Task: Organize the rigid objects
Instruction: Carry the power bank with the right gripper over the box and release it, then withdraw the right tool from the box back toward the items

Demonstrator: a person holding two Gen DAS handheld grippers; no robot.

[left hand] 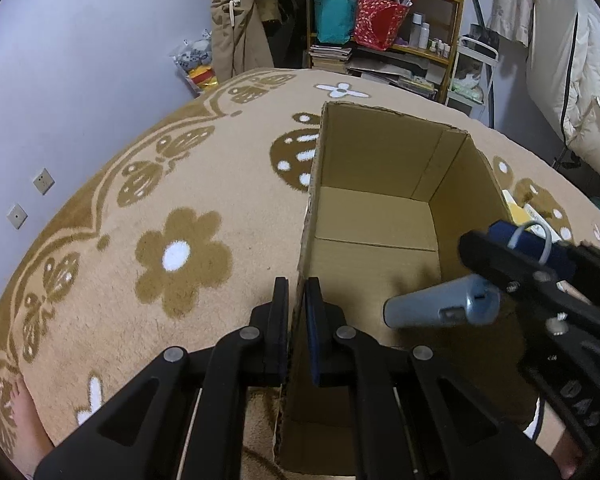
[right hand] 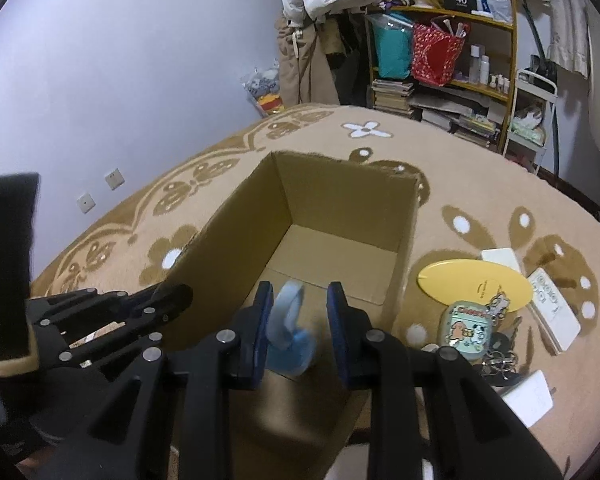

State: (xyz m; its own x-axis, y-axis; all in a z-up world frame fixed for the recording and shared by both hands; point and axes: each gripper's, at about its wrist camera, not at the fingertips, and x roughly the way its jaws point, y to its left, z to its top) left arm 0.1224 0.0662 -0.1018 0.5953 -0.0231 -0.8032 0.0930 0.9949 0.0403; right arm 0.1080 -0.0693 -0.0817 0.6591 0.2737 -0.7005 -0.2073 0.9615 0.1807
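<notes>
Carpet, tan with brown flowers, covers the floor. On it stands an open cardboard box, bare inside. The left gripper is clamped tight on the box's near left wall, one finger outside and one inside. The right gripper hangs over the box's open top, its jaws narrowly apart and pinching a blue power bank. On the carpet to the right of the box lie a yellow oval case, white boxes and a cartoon tin.
</notes>
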